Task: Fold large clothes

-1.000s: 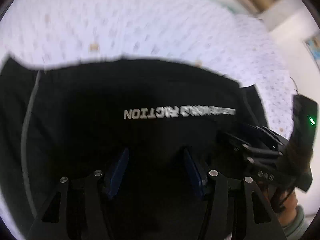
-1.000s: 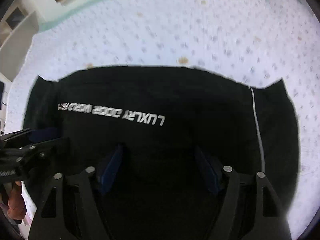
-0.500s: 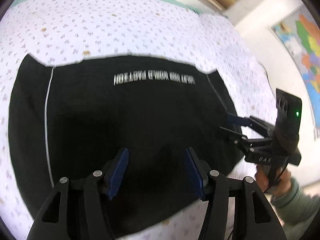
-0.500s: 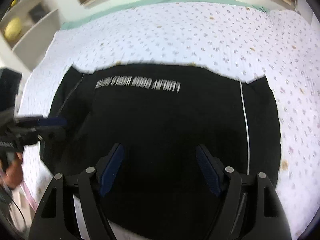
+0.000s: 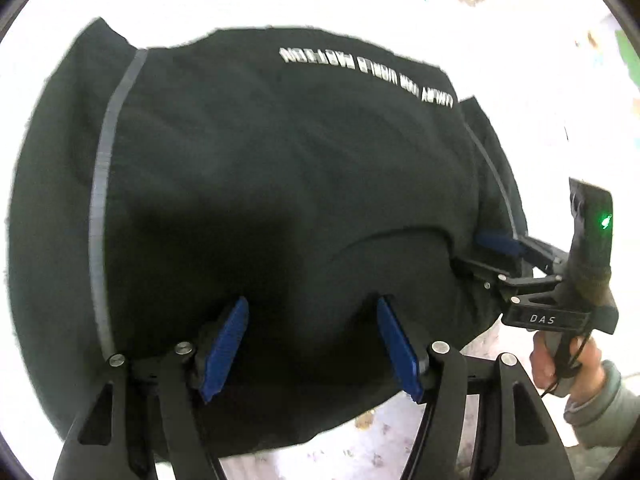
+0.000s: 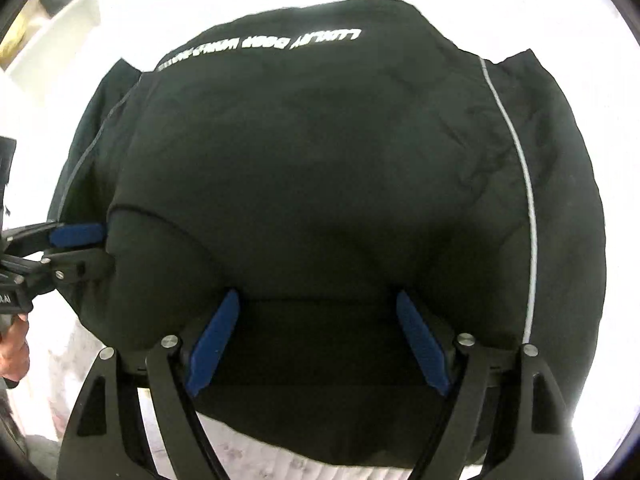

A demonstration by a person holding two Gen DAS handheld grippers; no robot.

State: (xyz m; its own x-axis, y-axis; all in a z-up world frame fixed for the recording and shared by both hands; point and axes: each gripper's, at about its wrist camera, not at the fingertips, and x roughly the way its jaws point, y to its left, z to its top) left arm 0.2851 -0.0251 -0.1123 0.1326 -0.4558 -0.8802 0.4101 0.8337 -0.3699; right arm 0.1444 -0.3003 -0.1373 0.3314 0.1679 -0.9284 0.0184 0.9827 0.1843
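Overexposed white bedsheet (image 5: 360, 452) beneath black garment (image 5: 280, 180), under both wide-spread grippers (image 5: 312, 344).

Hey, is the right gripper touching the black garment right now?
Cannot tell. The left wrist view shows the right gripper at the black garment edge with jaws apart, but no plain contact or gap.

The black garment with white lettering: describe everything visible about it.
The black garment with white lettering looks like soft, matte fabric, folded into a broad rounded bundle on the pale patterned bedsheet. A line of white print runs near its far edge, upside down to both cameras, and thin grey stripes run down each side. Both open grippers, left and right, sit at its near edge; contact is unclear.
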